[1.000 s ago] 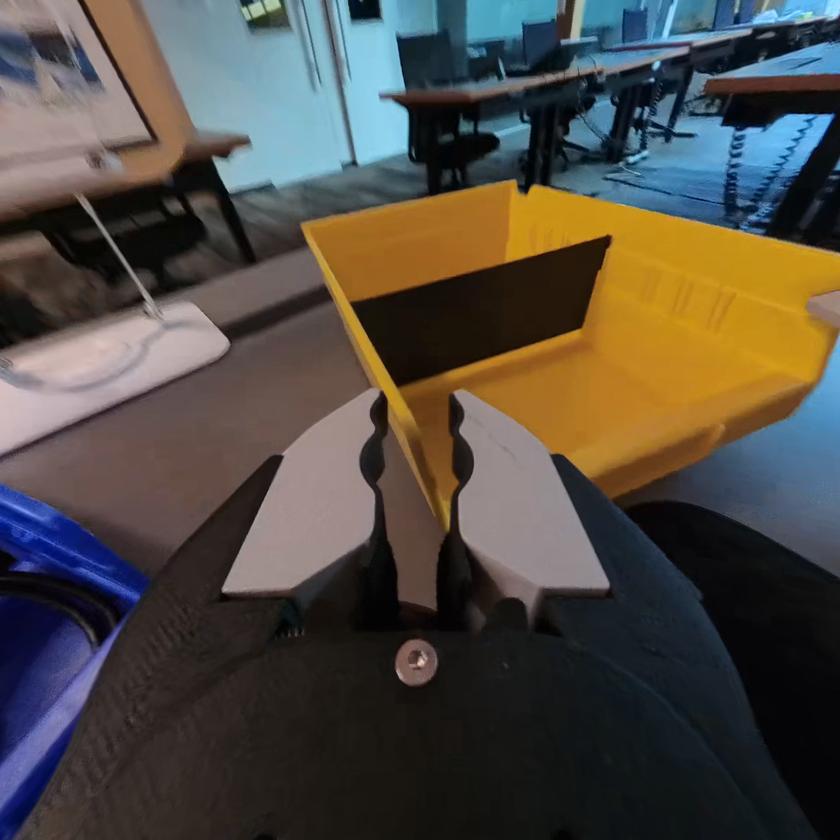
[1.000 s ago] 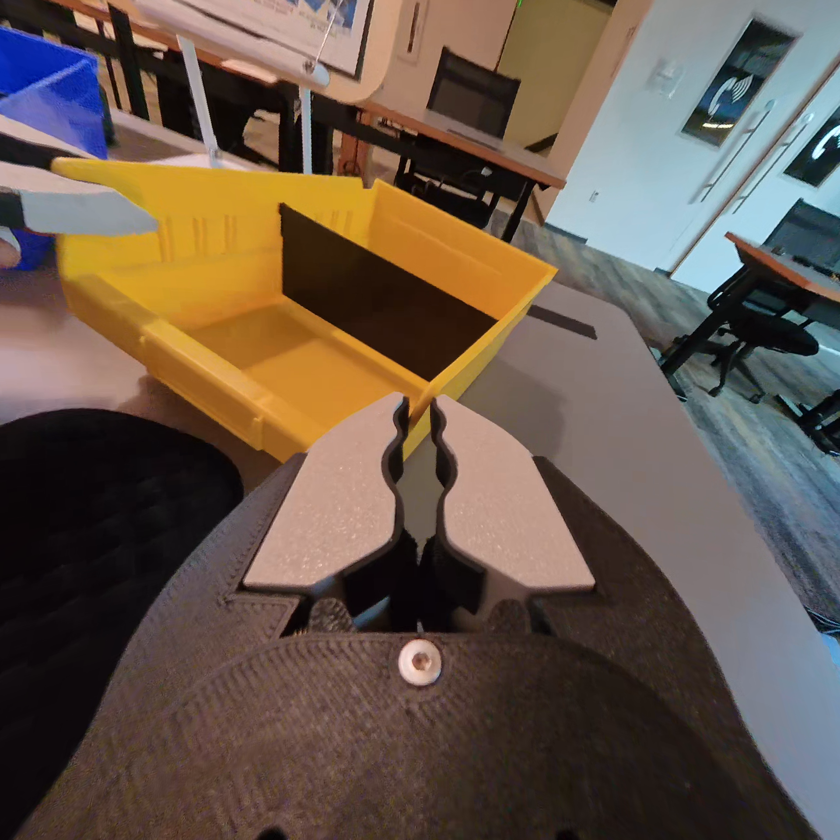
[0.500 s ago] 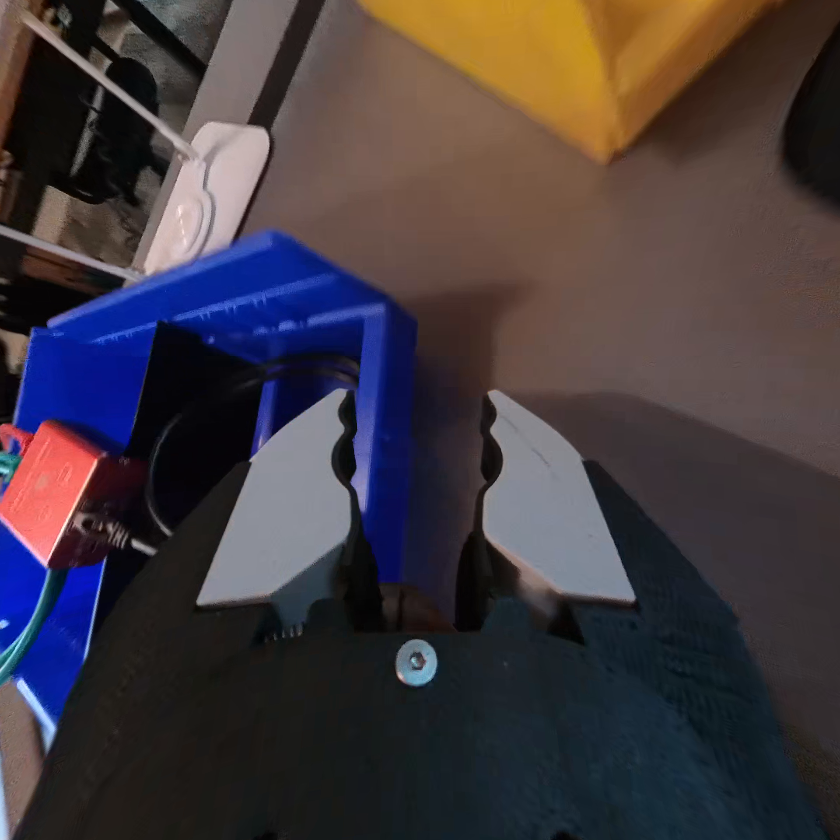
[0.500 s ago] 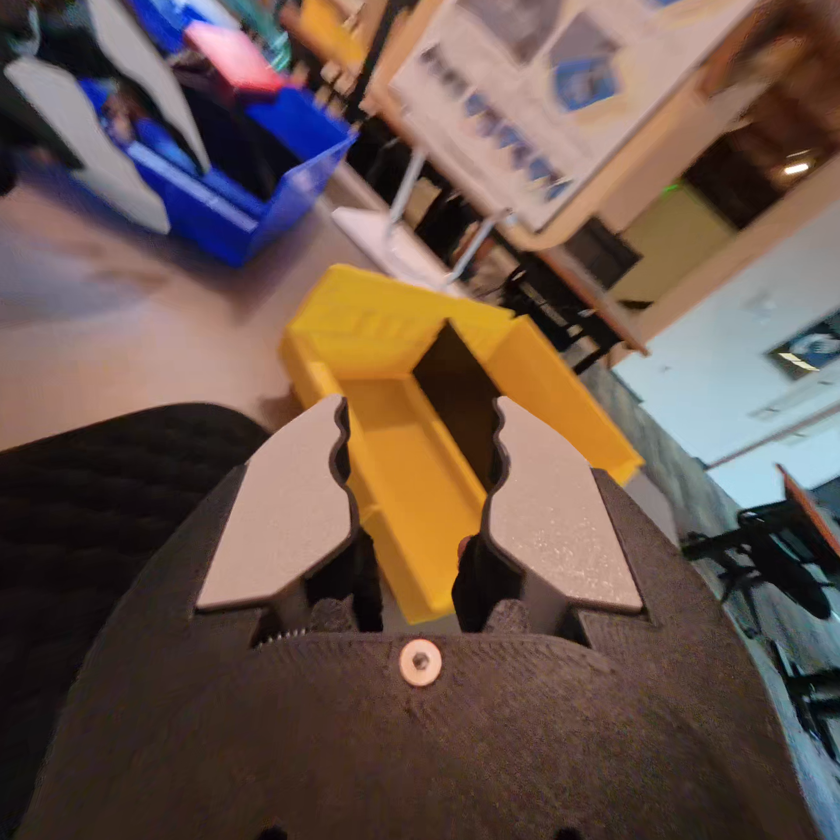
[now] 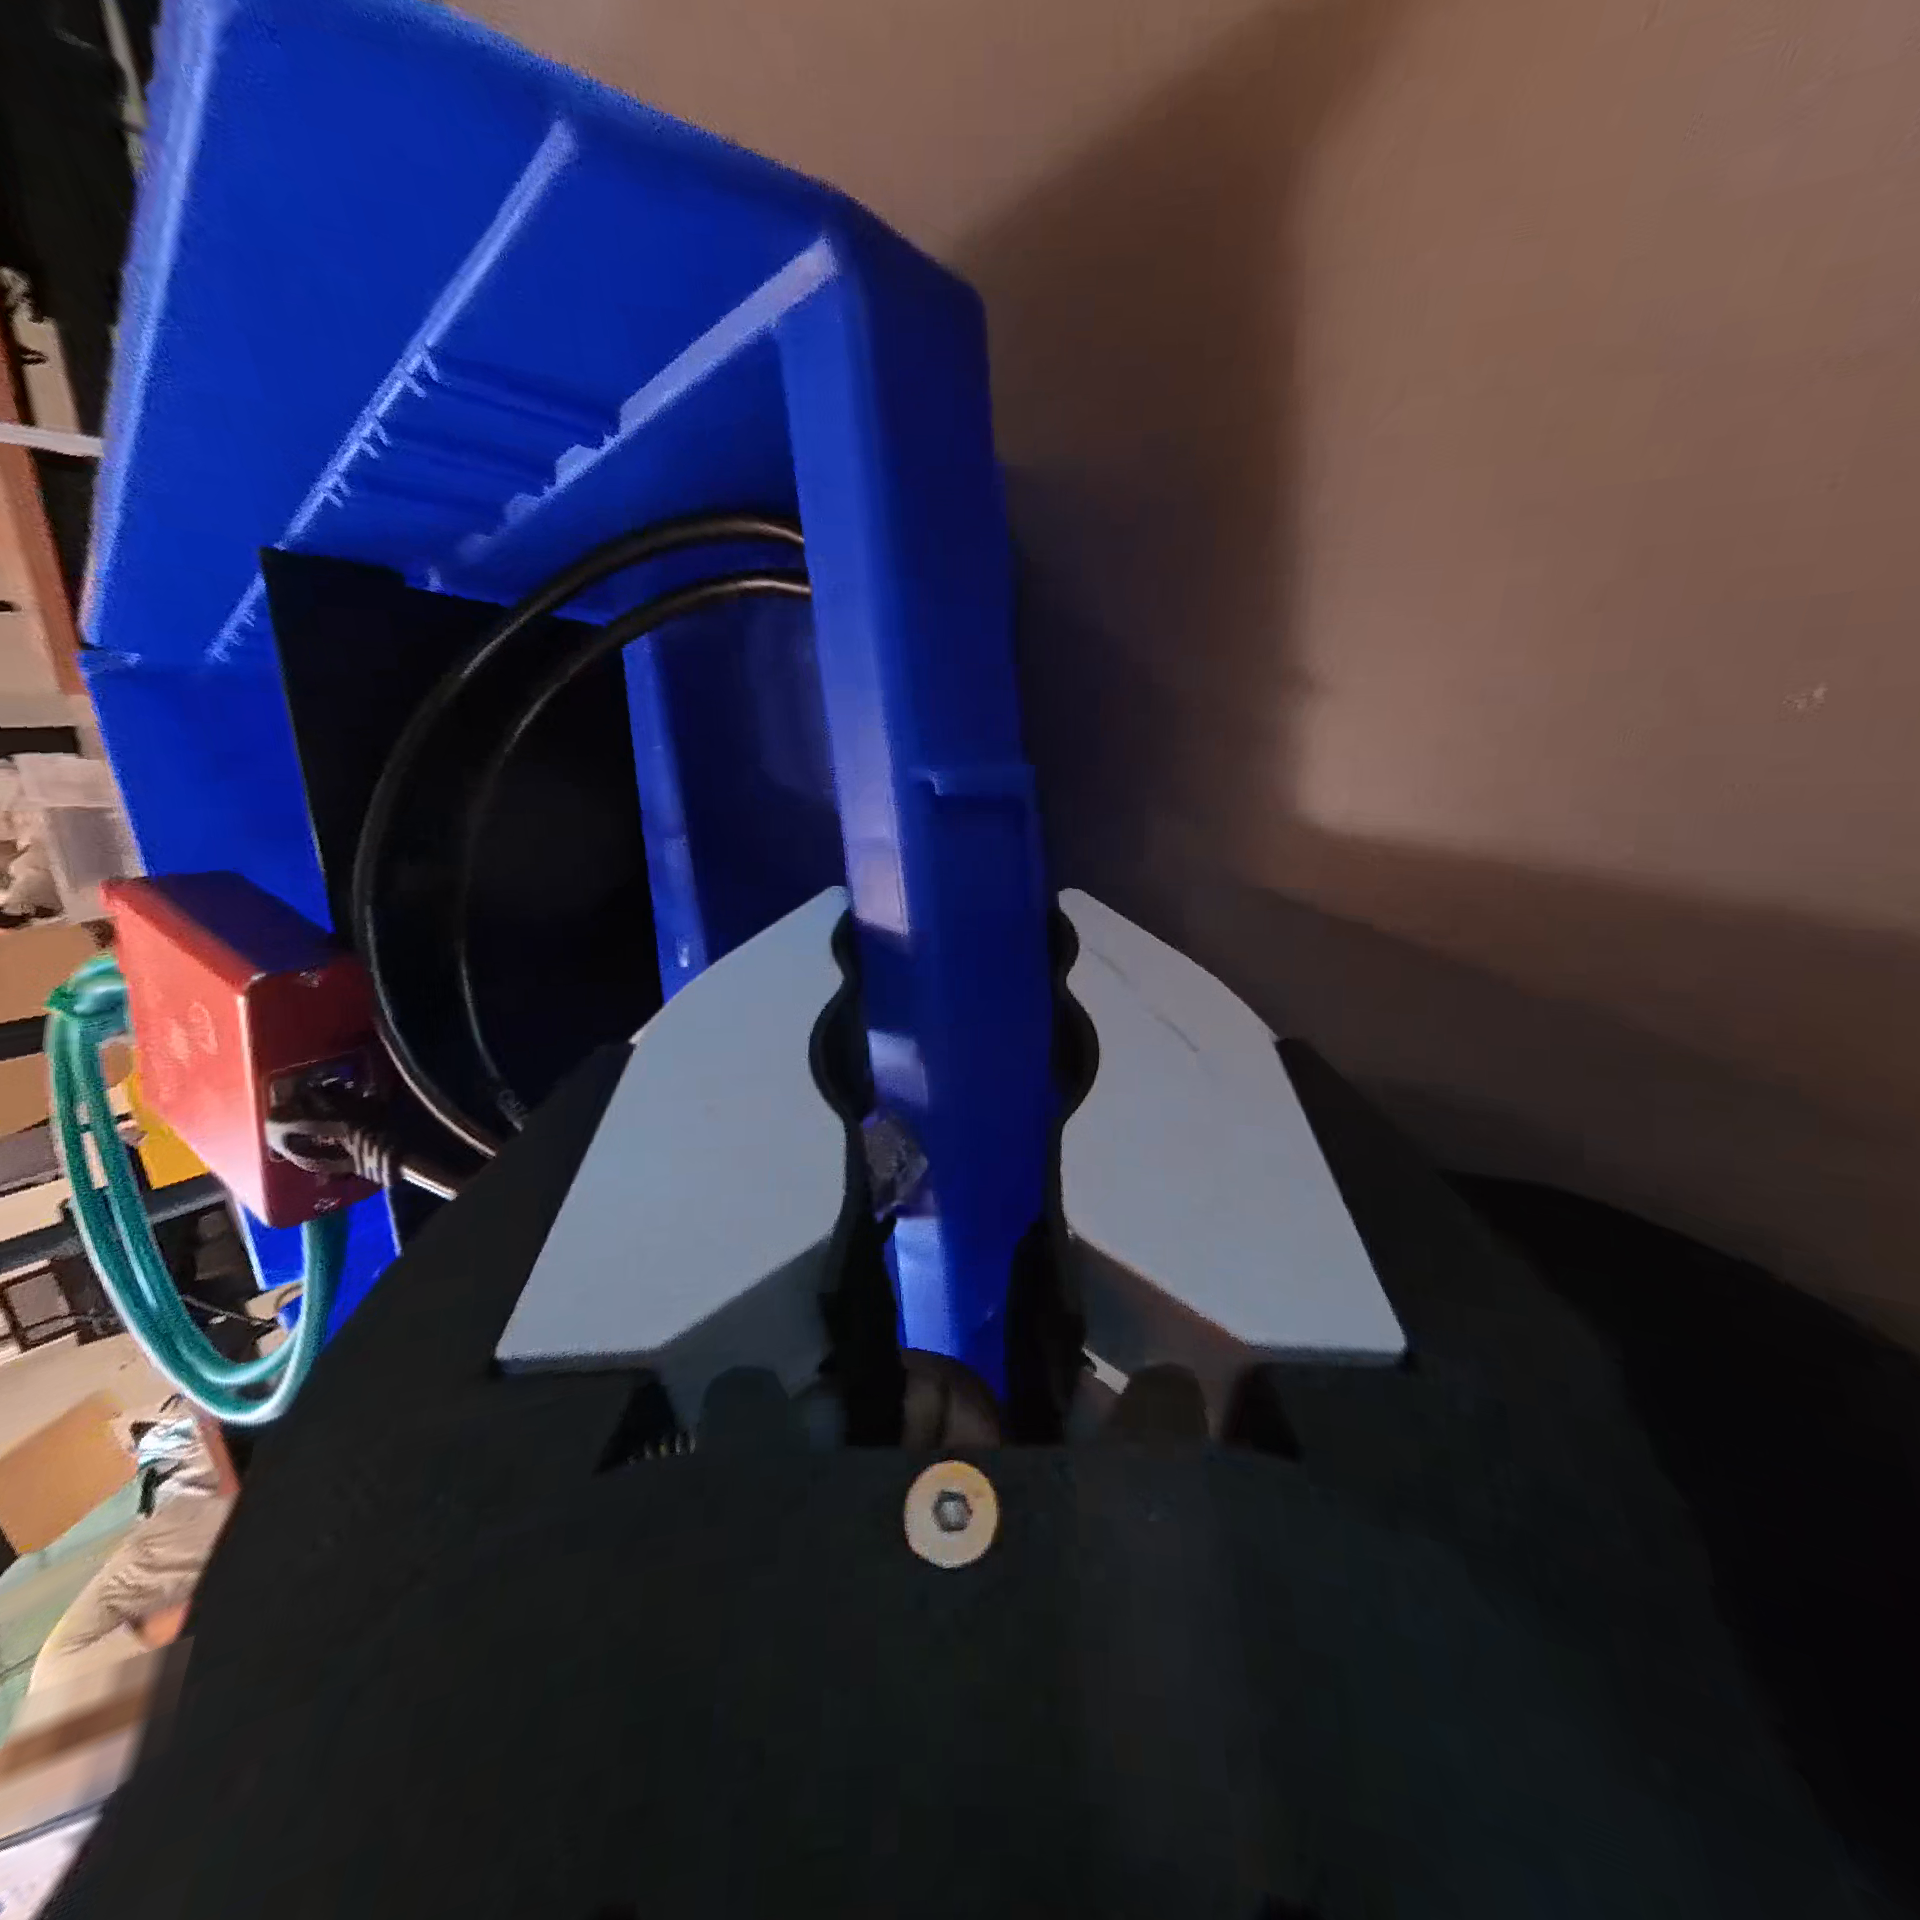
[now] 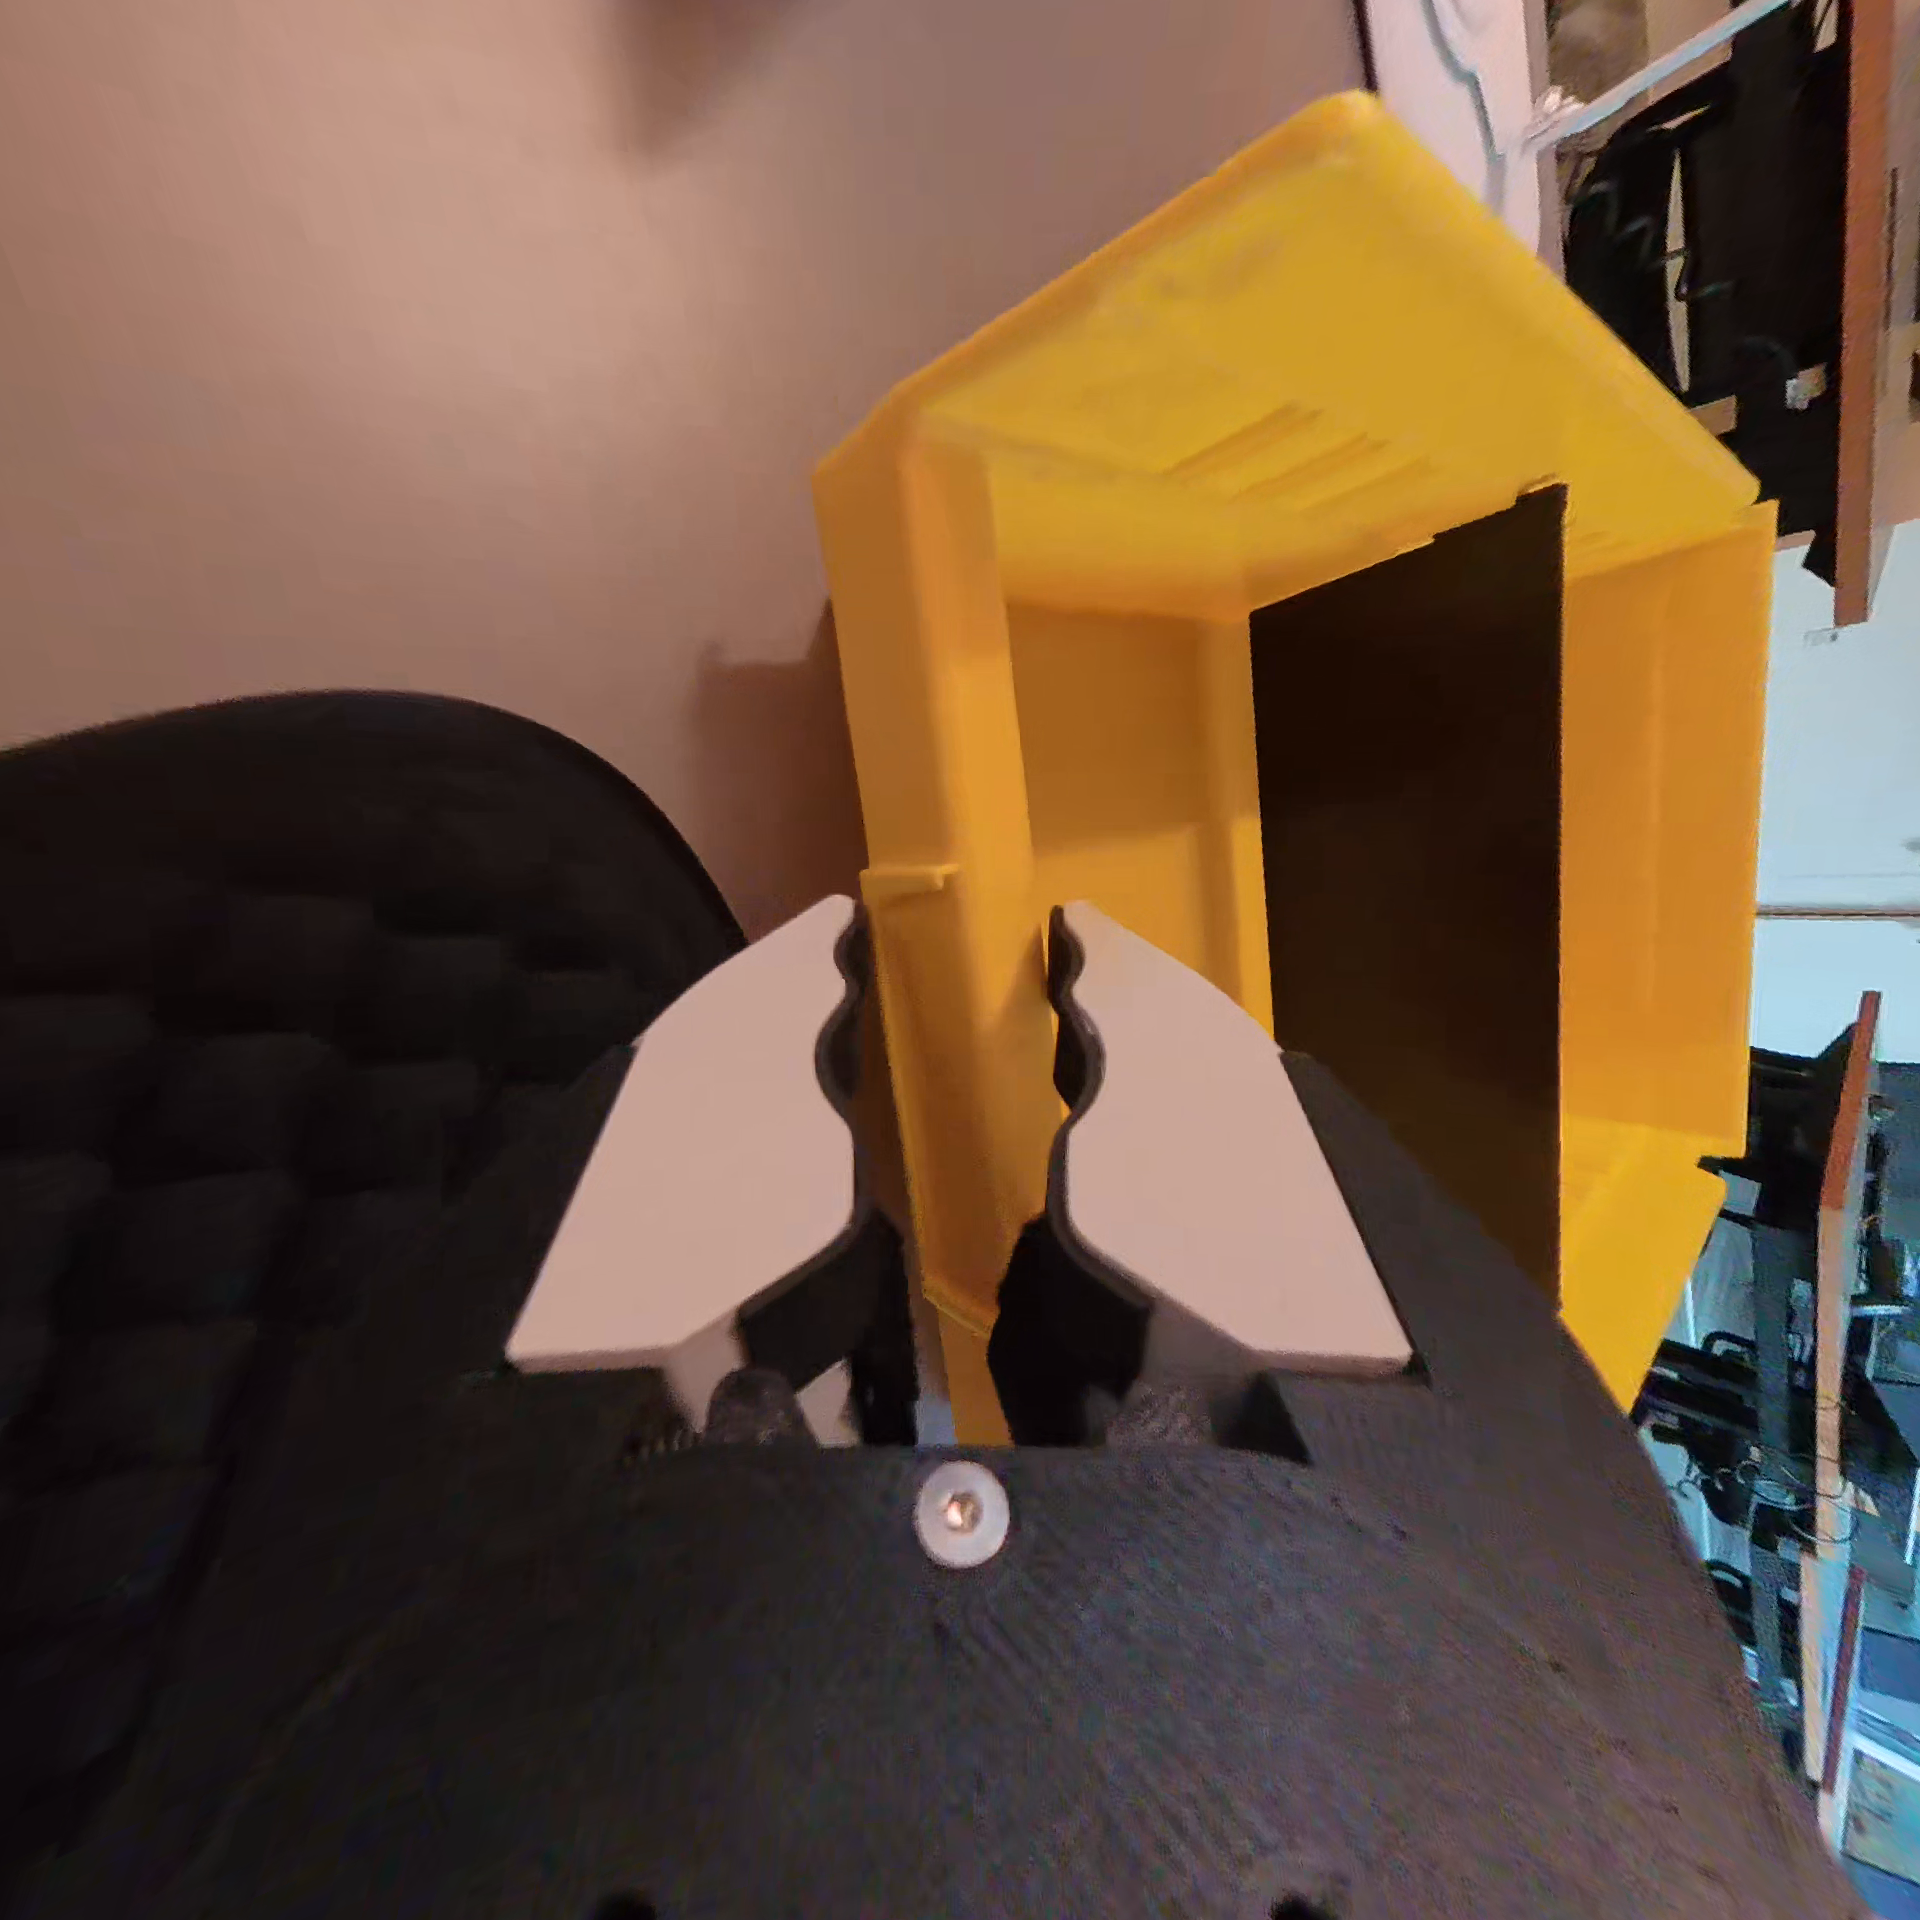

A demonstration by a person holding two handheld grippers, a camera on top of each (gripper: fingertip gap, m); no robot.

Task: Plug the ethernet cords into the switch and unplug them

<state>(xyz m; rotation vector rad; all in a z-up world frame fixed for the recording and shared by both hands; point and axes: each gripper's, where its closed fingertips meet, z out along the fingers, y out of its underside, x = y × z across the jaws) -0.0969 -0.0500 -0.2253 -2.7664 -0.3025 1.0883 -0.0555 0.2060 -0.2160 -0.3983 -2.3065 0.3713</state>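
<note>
The left gripper straddles the near wall of a blue bin, one grey finger inside and the other outside, both touching the wall. Inside the bin lie a red switch and a coiled black cord plugged into it — green cords loop from its far end. The bin sits on a brown table.

both the left gripper and right gripper have grey wavy-edged fingers, black textured bodies, one silver screw.
</note>
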